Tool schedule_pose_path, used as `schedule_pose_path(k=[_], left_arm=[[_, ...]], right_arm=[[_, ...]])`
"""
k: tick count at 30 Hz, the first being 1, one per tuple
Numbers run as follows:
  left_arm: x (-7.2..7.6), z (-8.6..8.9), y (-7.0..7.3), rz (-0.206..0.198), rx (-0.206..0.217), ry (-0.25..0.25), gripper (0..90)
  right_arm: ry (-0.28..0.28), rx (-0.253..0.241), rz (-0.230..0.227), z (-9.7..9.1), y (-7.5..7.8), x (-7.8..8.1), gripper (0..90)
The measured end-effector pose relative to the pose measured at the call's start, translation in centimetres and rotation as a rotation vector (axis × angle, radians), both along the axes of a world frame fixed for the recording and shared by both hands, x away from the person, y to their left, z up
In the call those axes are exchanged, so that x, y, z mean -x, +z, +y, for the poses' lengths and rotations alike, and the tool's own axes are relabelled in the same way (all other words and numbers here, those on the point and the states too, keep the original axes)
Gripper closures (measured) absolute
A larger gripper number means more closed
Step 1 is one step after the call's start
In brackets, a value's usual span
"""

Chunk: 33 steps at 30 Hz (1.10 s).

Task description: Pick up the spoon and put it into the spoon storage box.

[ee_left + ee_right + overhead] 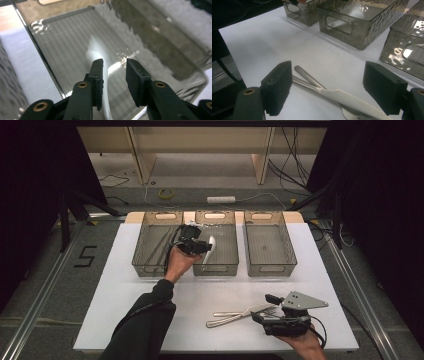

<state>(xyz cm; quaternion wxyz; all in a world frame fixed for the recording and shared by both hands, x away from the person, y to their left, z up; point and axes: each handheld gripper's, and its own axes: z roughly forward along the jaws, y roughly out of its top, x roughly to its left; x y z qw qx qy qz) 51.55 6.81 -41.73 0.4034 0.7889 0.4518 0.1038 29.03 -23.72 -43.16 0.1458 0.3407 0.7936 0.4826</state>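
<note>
Spoon lies in the middle bin, bowl toward the far end, handle running back between the jaws of the left gripper. Those jaws stand a little apart and do not press the handle, so it looks released. Risk: lifting out carelessly, a pad could snag the handle and drag the spoon back over the bin's rim. Well short of the bin, the right gripper stands wide over a knife crossed with a fork; closing there may pinch both.
</note>
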Motion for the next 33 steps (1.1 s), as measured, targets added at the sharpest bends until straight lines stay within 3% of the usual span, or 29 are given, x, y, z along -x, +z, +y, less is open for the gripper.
schedule_pose_path(k=[7, 13, 19, 22, 24, 30, 33], left_arm=[[0.8, 0.6, 1.2, 0.004, 0.037, -0.019, 46.7], [2.8, 1.9, 2.6, 0.002, 0.063, -0.070, 34.3], [5.7, 3.5, 3.4, -0.023, 0.076, -0.101, 29.1], [6.8, 4.2, 3.4, -0.035, 0.048, -0.117, 27.5], [7.3, 4.7, 3.6, -0.050, 0.055, -0.119, 26.1], [9.0, 5.7, 3.7, -0.087, 0.088, -0.134, 23.4], [10.3, 6.1, 3.2, -0.110, 0.085, -0.153, 22.4]], right_arm=[[0.000, -0.001, 0.001, 0.0, 0.0, 0.0, 24.6], [0.002, 0.002, 0.003, 0.1, -0.1, 0.0, 24.6], [0.003, 0.006, 0.004, 0.2, -0.1, 0.0, 24.6], [0.010, 0.019, 0.004, 0.2, 0.0, -0.1, 24.5], [0.021, 0.024, 0.005, 0.3, 0.0, -0.1, 24.5], [0.079, 0.094, 0.007, 1.1, 0.0, -0.2, 24.6], [0.113, 0.145, -0.003, 1.6, 0.2, -0.4, 25.0]])
